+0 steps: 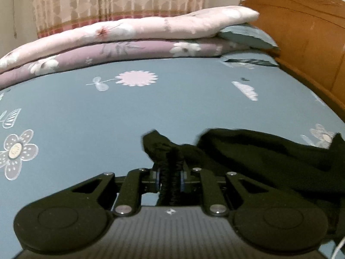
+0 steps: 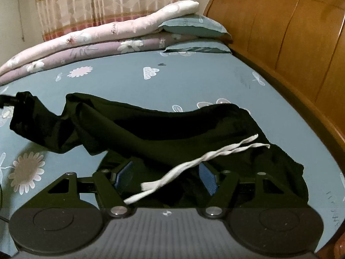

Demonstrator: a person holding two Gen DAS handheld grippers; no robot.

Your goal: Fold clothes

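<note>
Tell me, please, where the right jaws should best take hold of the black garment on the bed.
Probably the ribbed waistband edge of the black garment, near the white drawstring, approached from above and the near side. That hem lies bunched and raised off the bedsheet, and the left gripper already pinches the far end.

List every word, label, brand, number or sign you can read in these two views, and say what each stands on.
No readable text in either view.
The small white mark on each gripper body is a logo, not letters.
Faint marks on the bedsheet at the right edge are too blurred to read.
</note>
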